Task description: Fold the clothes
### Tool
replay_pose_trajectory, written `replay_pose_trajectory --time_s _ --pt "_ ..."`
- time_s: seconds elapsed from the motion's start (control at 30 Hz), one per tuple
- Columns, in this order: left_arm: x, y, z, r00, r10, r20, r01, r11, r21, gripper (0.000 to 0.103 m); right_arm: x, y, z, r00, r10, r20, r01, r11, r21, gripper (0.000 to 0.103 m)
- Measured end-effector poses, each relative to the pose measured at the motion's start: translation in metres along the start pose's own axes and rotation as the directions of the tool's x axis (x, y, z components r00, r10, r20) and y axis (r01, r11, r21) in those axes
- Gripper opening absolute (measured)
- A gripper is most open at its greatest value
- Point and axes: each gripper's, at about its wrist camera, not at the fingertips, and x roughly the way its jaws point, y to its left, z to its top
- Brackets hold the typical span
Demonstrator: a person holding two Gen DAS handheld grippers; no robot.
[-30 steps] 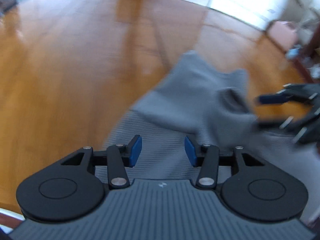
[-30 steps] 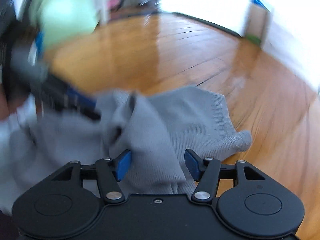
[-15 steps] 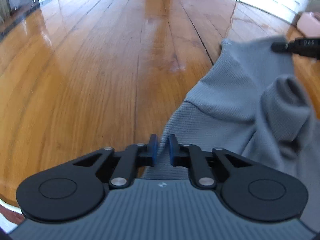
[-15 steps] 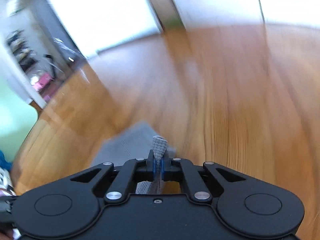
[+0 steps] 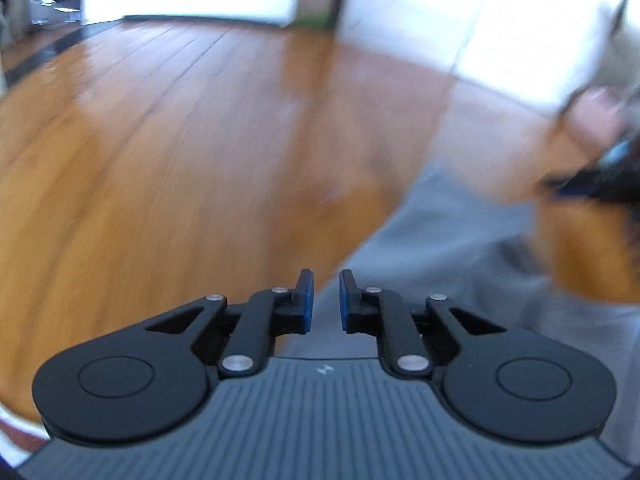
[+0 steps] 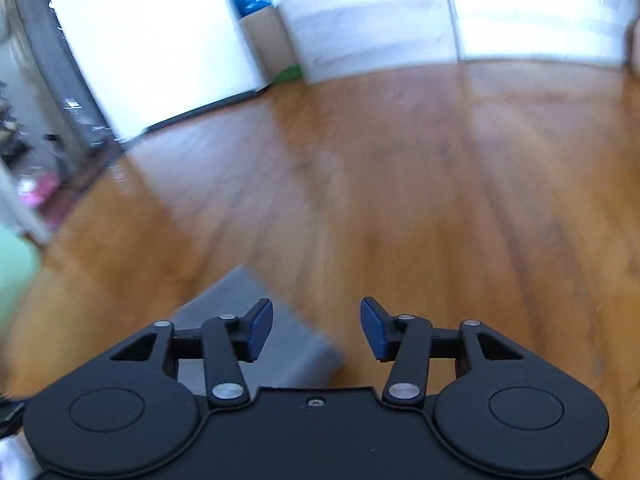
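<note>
A grey knit garment [image 5: 452, 240] lies on the wooden floor, blurred, running from under my left gripper [image 5: 323, 300] up to the right. The left jaws stand a narrow gap apart with the garment's edge between and below them; whether they pinch it is unclear. In the right wrist view a grey corner of the garment [image 6: 256, 304] lies on the floor beneath my right gripper [image 6: 317, 326], which is open and empty. The right gripper also shows in the left wrist view [image 5: 592, 184] as a dark blur at the right edge.
Wooden plank floor [image 5: 180, 140] stretches ahead in both views. Bright doors and a white wall [image 6: 360, 12] stand at the far end. A cardboard box [image 6: 266, 44] stands by the wall. Cluttered furniture [image 6: 28, 152] is at the far left.
My right gripper has opened and let go of the grey fold it pinched. My left jaws have parted slightly. Both views have swung and are motion-blurred.
</note>
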Motion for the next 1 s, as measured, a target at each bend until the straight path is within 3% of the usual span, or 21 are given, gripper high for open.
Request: replay_pose_trajectory --time_s 0.1,0.13,0.17,0.2,0.3,0.37,0.43,0.5,0.53,0.57,0.6,0.63,0.67,0.7,0.73,0.77,0.9,1.0 --pt "-0.010 -0.011 0.004 0.979 -0.206 -0.002 0.206 0.979 0.005 0.023 -0.014 0.020 -0.015 0.987 0.139 -0.078 -0.146 0.985 -0.092 0.054" --pt "-0.008 -0.018 0.003 0.973 -0.231 -0.031 0.231 0.973 0.024 0.035 -0.018 0.030 -0.023 0.979 0.173 -0.105 -0.187 0.973 -0.139 0.055" --pt "-0.004 -0.026 0.001 0.969 -0.237 -0.071 0.241 0.969 0.053 0.048 -0.021 0.040 -0.031 0.970 0.204 -0.134 -0.227 0.956 -0.185 0.055" --pt "0.000 -0.034 -0.001 0.965 -0.237 -0.111 0.247 0.966 0.081 0.052 -0.024 0.050 -0.040 0.959 0.228 -0.166 -0.263 0.937 -0.230 0.055" --pt "0.020 -0.048 -0.015 0.967 -0.146 -0.208 0.181 0.970 0.163 0.055 -0.028 0.076 -0.063 0.928 0.247 -0.278 -0.341 0.865 -0.369 0.059" --pt "0.026 -0.048 -0.023 0.956 -0.135 -0.260 0.185 0.966 0.178 0.055 -0.024 0.093 -0.079 0.934 0.176 -0.310 -0.319 0.803 -0.504 0.063" --pt "0.022 -0.051 -0.026 0.943 -0.190 -0.273 0.247 0.949 0.195 0.055 -0.025 0.108 -0.100 0.953 0.098 -0.288 -0.265 0.731 -0.628 0.063" --pt "0.016 -0.055 -0.028 0.926 -0.252 -0.280 0.317 0.923 0.217 0.061 -0.023 0.114 -0.115 0.975 0.027 -0.220 -0.180 0.675 -0.716 0.065" --pt "0.015 -0.056 -0.030 0.916 -0.279 -0.290 0.348 0.910 0.225 0.070 -0.022 0.116 -0.122 0.983 -0.005 -0.183 -0.137 0.644 -0.753 0.065" --pt "0.016 -0.058 -0.034 0.908 -0.287 -0.306 0.365 0.900 0.237 0.074 -0.015 0.112 -0.121 0.987 -0.013 -0.162 -0.115 0.648 -0.753 0.064" --pt "0.018 -0.062 -0.039 0.911 -0.256 -0.324 0.345 0.902 0.259 0.074 -0.008 0.108 -0.119 0.990 -0.020 -0.142 -0.095 0.653 -0.751 0.056" --pt "0.020 -0.065 -0.043 0.915 -0.218 -0.340 0.321 0.904 0.282 0.073 -0.001 0.103 -0.111 0.989 -0.013 -0.148 -0.099 0.680 -0.726 0.043" --pt "0.023 -0.065 -0.046 0.928 -0.151 -0.341 0.263 0.912 0.313 0.064 0.001 0.095 -0.098 0.987 0.006 -0.159 -0.112 0.738 -0.666 0.016" --pt "0.025 -0.065 -0.048 0.937 -0.084 -0.339 0.206 0.916 0.343 0.052 0.004 0.088 -0.084 0.985 0.027 -0.168 -0.124 0.790 -0.600 0.016" --pt "0.028 -0.060 -0.049 0.944 -0.029 -0.329 0.153 0.920 0.361 0.024 0.006 0.079 -0.069 0.987 0.062 -0.151 -0.133 0.844 -0.519 0.014" --pt "0.030 -0.052 -0.046 0.950 0.012 -0.312 0.104 0.930 0.353 0.011 0.008 0.071 -0.055 0.987 0.095 -0.132 -0.144 0.889 -0.434 0.012" --pt "0.025 -0.015 -0.030 0.982 0.088 -0.164 -0.054 0.977 0.204 0.011 0.015 0.041 -0.022 0.984 0.133 -0.119 -0.154 0.968 -0.197 0.012" --pt "0.022 0.004 -0.021 0.994 0.056 -0.098 -0.051 0.997 0.058 0.013 0.029 0.030 -0.015 0.987 0.098 -0.130 -0.115 0.985 -0.132 0.010"
